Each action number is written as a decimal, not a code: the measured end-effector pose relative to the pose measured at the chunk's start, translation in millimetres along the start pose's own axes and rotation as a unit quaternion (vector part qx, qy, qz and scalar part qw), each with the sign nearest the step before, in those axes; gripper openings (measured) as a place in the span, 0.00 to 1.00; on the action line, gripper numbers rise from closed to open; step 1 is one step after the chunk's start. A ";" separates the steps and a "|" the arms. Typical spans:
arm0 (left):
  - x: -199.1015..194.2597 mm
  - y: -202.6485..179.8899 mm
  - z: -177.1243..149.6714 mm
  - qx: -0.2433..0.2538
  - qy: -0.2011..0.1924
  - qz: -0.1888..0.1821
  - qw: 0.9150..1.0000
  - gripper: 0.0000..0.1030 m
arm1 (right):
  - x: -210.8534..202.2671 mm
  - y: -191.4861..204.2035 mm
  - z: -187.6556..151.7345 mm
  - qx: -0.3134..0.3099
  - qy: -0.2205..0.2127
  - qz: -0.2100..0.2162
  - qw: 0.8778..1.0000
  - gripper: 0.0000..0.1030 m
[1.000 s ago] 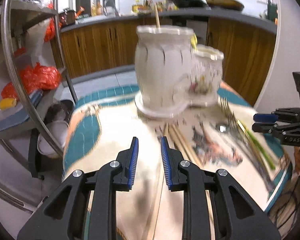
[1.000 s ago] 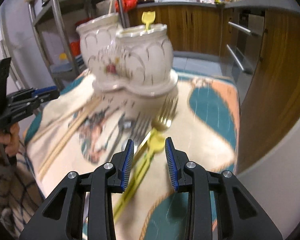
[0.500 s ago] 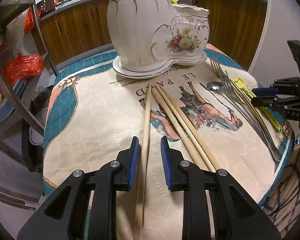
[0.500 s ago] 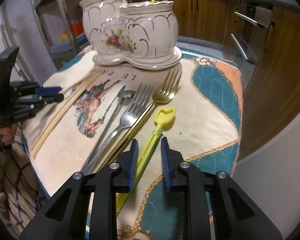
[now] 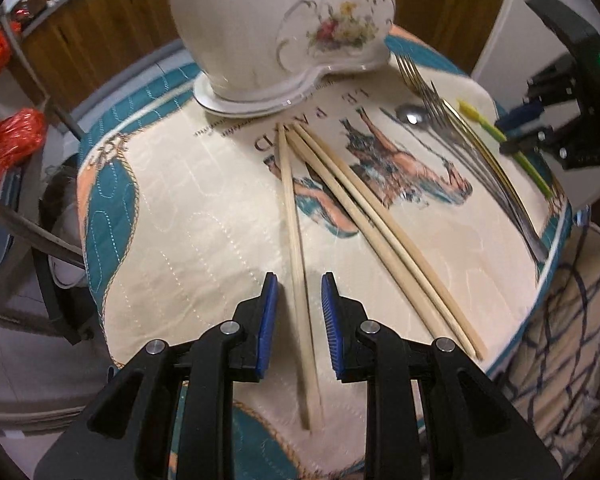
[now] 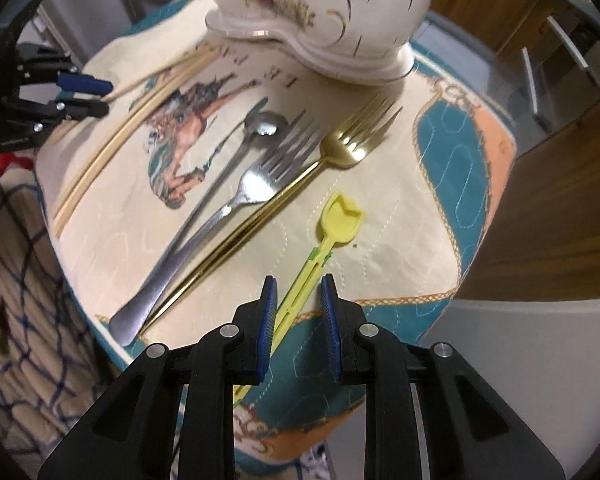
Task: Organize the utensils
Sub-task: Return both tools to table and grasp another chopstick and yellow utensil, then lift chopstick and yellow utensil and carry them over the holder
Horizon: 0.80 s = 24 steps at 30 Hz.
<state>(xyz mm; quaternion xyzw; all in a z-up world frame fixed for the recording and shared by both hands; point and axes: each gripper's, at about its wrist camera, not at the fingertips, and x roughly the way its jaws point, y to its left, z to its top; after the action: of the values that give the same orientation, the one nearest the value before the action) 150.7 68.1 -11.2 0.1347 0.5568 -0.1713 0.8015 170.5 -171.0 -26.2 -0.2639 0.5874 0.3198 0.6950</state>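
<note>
Three wooden chopsticks lie on the printed cloth (image 5: 180,208). My left gripper (image 5: 298,308) is open, with its jaws either side of the leftmost chopstick (image 5: 294,232). The other two chopsticks (image 5: 376,236) lie to its right. My right gripper (image 6: 298,308) is open, with its jaws either side of the handle of a yellow plastic tulip-shaped pick (image 6: 328,236). Left of it lie a gold fork (image 6: 300,188), a silver fork (image 6: 228,212) and a silver spoon (image 6: 236,152). The white ceramic double-pot holder (image 5: 276,20) stands at the table's far side, also in the right wrist view (image 6: 320,4).
The small table drops off close behind both grippers. A metal rack (image 5: 28,96) with red bags (image 5: 8,144) stands to the left. Wooden kitchen cabinets (image 6: 560,160) lie right of the table. A checked fabric (image 5: 560,320) hangs at the near edge.
Both grippers have moved down and forward toward the table. The left now straddles the leftmost chopstick, the right straddles the yellow pick's handle. The utensils have not moved.
</note>
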 end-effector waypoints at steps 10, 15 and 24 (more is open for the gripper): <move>7.5 12.4 25.6 0.017 0.082 -0.035 0.996 0.12 | 6.0 10.7 13.7 -0.015 0.058 -0.012 0.998 0.13; 8.0 28.9 24.6 0.002 0.085 -0.061 0.995 0.05 | 0.9 8.6 -0.3 -0.003 0.045 -0.008 0.999 0.11; -8.4 49.8 7.2 -0.028 0.040 -0.072 0.996 0.05 | -23.8 -13.9 -18.5 0.037 -0.030 0.015 0.999 0.11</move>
<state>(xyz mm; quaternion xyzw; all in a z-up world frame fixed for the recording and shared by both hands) 175.2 111.3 0.4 0.0784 0.6012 -0.2074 0.7677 166.5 -197.0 -6.0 -0.2191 0.5821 0.3160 0.7164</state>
